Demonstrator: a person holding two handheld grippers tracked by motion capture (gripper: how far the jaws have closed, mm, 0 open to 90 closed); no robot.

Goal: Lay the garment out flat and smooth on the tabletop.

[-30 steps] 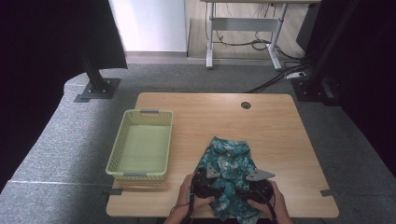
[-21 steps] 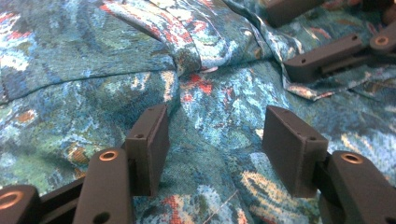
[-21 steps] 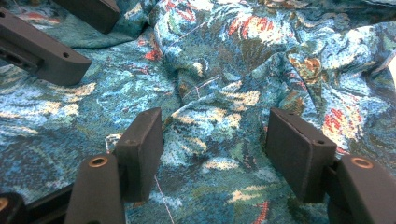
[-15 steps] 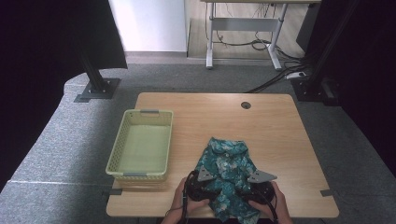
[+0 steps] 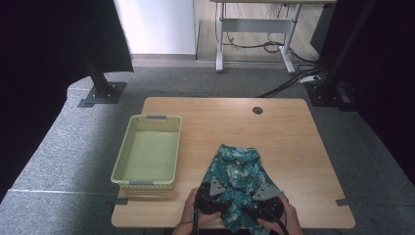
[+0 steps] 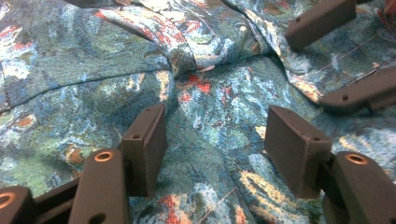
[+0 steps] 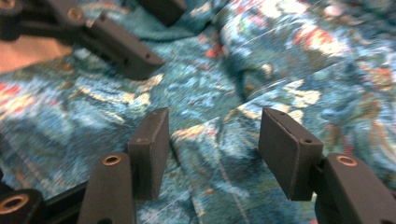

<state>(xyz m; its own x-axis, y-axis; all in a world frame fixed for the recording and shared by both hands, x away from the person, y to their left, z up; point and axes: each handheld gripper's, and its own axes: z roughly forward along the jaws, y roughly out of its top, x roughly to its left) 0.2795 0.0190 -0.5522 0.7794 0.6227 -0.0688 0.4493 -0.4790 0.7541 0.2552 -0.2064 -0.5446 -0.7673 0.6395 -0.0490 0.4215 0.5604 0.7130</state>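
A blue-green flower-print garment (image 5: pixel 236 169) lies crumpled on the near middle of the wooden table (image 5: pixel 284 132). Both grippers are down on its near end, side by side. My left gripper (image 5: pixel 217 190) stands open over the cloth (image 6: pixel 210 93), its pads clear of the fabric between them. My right gripper (image 5: pixel 265 194) is open too; its jaws have just been closing, with a raised fold of cloth (image 7: pixel 219 126) between them that the pads do not press. In the left gripper view the right gripper's jaws (image 6: pixel 345 51) show at the upper right. The left gripper's jaws (image 7: pixel 135 42) appear at the upper left of the right gripper view.
A pale yellow-green plastic basket (image 5: pixel 123 161) with nothing in it stands on the table's left side. A round cable hole (image 5: pixel 258 110) sits near the far edge. Beyond the table are grey carpet, a desk frame and black stand bases.
The hands and grippers have edged slightly nearer the table's front edge on the garment. The garment's near end looks a bit more bunched.
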